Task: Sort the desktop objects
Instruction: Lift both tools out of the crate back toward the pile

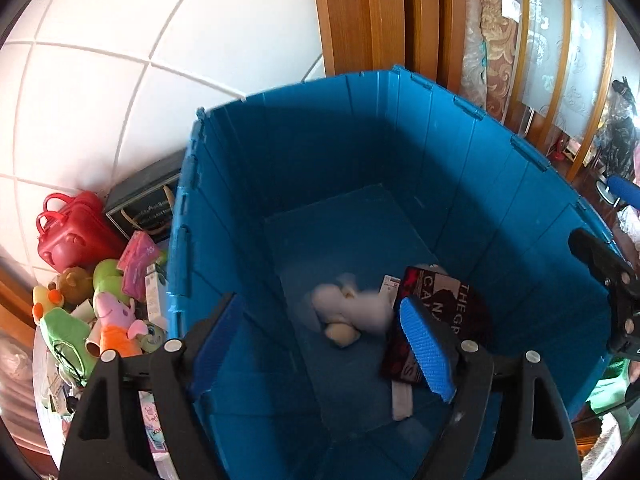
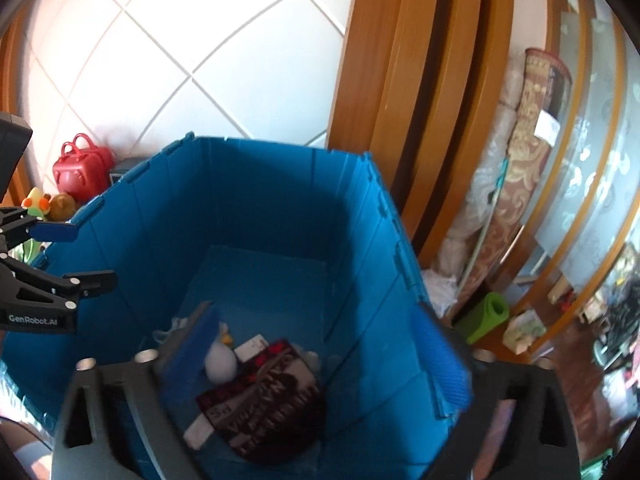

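Note:
Both grippers hang over a deep blue plastic crate (image 1: pixel 224 168). On the crate's floor lie a white plush toy (image 1: pixel 352 308), blurred in the left wrist view, and a dark red and black printed cloth (image 1: pixel 444 304). My left gripper (image 1: pixel 326 340) is open, with nothing between its blue pads. My right gripper (image 2: pixel 318 360) is open wide above the same white plush toy (image 2: pixel 220 356) and the cloth (image 2: pixel 272 396). The left gripper (image 2: pixel 76 256) also shows over the crate's left rim in the right wrist view.
Left of the crate lies a heap of plush toys (image 1: pixel 108 312) with a red toy bag (image 1: pixel 72 232) and a black box (image 1: pixel 144 200). A tiled wall stands behind. A wooden door frame (image 2: pixel 400 120), rolled carpets (image 2: pixel 520 184) and a green mat (image 2: pixel 484 316) are at the right.

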Motion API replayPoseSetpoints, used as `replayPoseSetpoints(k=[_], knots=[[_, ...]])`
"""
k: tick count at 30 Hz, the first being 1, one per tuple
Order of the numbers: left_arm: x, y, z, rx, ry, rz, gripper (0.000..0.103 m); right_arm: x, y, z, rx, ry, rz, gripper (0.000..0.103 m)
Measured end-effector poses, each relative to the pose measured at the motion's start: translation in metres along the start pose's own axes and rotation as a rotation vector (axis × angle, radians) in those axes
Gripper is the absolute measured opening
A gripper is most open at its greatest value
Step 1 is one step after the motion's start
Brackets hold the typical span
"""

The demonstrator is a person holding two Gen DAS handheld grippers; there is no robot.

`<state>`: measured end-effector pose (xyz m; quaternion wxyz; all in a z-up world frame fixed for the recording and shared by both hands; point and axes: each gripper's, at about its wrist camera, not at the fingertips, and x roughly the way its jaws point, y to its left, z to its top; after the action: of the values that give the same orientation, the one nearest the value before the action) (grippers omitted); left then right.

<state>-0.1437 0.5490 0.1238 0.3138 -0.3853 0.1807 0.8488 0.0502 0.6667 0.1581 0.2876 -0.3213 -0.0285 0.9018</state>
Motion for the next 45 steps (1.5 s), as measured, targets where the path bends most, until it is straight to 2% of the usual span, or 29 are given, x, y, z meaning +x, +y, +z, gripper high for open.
replayPoseSetpoints(k=[7, 8, 9, 11, 14, 19, 22, 27, 33, 40, 45], knots=[[-0.038, 0.019, -0.009, -0.005, -0.139, 0.048, 0.083, -0.016, 0.017, 0.003, 0.0, -0.041, -0.006, 0.103], [-0.047, 0.025, -0.012, -0.014, -0.178, 0.068, 0.085, -0.02, 0.021, 0.004, 0.002, -0.051, 0.002, 0.103], [-0.054, 0.03, -0.016, -0.022, -0.204, 0.08, 0.091, -0.024, 0.024, 0.005, 0.008, -0.061, 0.008, 0.103], [-0.071, 0.043, -0.028, -0.054, -0.282, 0.108, 0.101, -0.035, 0.033, 0.007, 0.026, -0.094, 0.032, 0.103], [-0.091, 0.062, -0.048, -0.091, -0.371, 0.154, 0.102, -0.052, 0.049, 0.013, 0.061, -0.155, 0.086, 0.103], [-0.098, 0.11, -0.088, -0.153, -0.423, 0.199, 0.102, -0.07, 0.09, 0.024, 0.113, -0.243, 0.197, 0.103], [-0.096, 0.138, -0.112, -0.179, -0.412, 0.223, 0.102, -0.072, 0.126, 0.032, 0.097, -0.274, 0.245, 0.103], [-0.088, 0.204, -0.164, -0.269, -0.353, 0.325, 0.102, -0.07, 0.192, 0.04, 0.031, -0.291, 0.294, 0.103], [-0.063, 0.288, -0.235, -0.371, -0.22, 0.402, 0.102, -0.06, 0.268, 0.047, -0.002, -0.275, 0.406, 0.103], [-0.043, 0.357, -0.33, -0.504, -0.1, 0.469, 0.102, -0.019, 0.356, 0.029, -0.083, -0.158, 0.463, 0.103], [-0.036, 0.383, -0.392, -0.568, -0.025, 0.483, 0.102, 0.03, 0.391, -0.001, -0.081, -0.028, 0.464, 0.103]])
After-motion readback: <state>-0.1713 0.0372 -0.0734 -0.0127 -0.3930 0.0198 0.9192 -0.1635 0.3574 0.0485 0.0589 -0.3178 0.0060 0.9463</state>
